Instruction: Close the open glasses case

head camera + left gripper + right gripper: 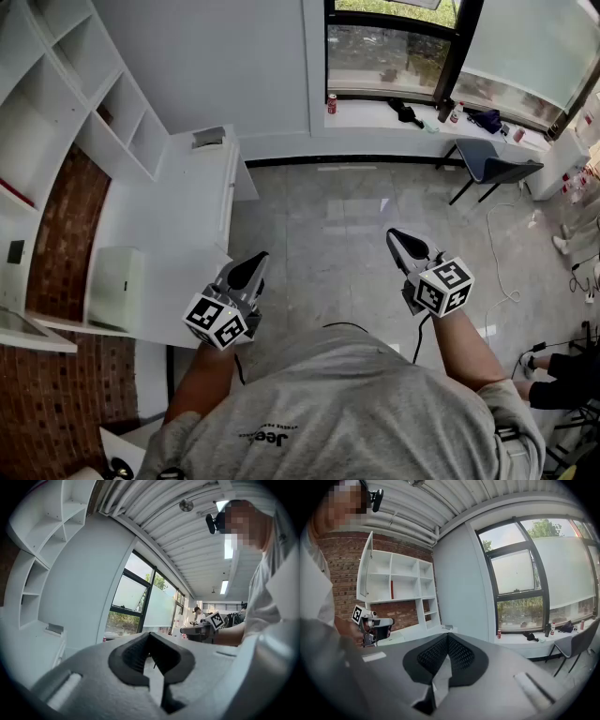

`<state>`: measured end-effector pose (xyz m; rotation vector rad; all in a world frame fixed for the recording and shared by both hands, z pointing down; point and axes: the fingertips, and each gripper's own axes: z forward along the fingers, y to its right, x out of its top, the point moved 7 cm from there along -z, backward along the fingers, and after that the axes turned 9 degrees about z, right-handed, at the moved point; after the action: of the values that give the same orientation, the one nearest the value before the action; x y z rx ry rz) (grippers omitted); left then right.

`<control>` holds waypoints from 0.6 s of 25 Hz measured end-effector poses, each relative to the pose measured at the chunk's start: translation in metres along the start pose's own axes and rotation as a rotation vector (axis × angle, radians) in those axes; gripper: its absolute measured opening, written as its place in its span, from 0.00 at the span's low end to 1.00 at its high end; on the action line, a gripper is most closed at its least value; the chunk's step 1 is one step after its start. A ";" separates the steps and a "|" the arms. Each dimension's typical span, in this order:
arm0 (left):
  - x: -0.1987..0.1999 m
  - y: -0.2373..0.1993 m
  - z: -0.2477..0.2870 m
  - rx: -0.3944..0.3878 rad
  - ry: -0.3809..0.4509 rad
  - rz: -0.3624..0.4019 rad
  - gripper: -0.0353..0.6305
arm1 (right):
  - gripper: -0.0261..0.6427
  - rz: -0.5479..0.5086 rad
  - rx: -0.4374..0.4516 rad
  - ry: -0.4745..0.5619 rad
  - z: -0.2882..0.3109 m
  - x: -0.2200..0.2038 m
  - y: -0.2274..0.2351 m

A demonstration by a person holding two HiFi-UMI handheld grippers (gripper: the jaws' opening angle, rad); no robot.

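Note:
A small grey flat thing point(208, 137) lies at the far end of the white desk point(192, 211); it looks like the glasses case, too small to tell whether it stands open. It also shows in the left gripper view as a grey case point(55, 629) and in the right gripper view as a grey case point(446, 627). My left gripper point(255, 261) hangs over the desk's near corner, jaws shut and empty point(150, 637). My right gripper point(395, 235) is held over the floor, shut with nothing in it point(447, 637). Both are far from the case.
White shelves point(75, 103) line the brick wall at left. A white box point(117, 286) sits on the desk's near part. A window sill with a red can point(332, 103) and a dark chair point(497, 169) stand at the back. Another person point(562, 370) sits at right.

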<state>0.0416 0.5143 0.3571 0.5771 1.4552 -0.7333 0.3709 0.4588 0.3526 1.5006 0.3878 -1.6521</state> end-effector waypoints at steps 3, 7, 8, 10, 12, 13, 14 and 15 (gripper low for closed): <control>0.000 0.003 0.004 0.000 0.003 0.002 0.05 | 0.05 -0.003 0.004 0.001 -0.002 0.002 0.003; 0.002 0.010 0.010 0.001 0.004 0.004 0.05 | 0.05 -0.005 0.012 0.002 -0.007 0.005 0.008; 0.003 0.013 0.012 0.002 0.005 0.005 0.05 | 0.05 -0.006 0.014 0.002 -0.010 0.006 0.011; 0.004 0.019 0.017 0.004 0.007 0.007 0.05 | 0.05 -0.004 0.017 0.003 -0.014 0.008 0.016; 0.004 0.025 0.022 0.006 0.007 0.009 0.05 | 0.05 0.007 0.023 0.000 -0.019 0.010 0.021; 0.004 0.029 0.025 0.008 0.007 0.010 0.05 | 0.05 0.014 0.027 -0.001 -0.022 0.011 0.023; 0.004 0.032 0.027 0.009 0.008 0.011 0.05 | 0.05 0.021 0.032 -0.001 -0.024 0.012 0.026; 0.005 0.036 0.030 0.011 0.008 0.011 0.05 | 0.05 0.025 0.035 -0.002 -0.027 0.014 0.028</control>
<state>0.0883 0.5156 0.3510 0.5964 1.4552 -0.7315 0.4111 0.4562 0.3423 1.5233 0.3393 -1.6488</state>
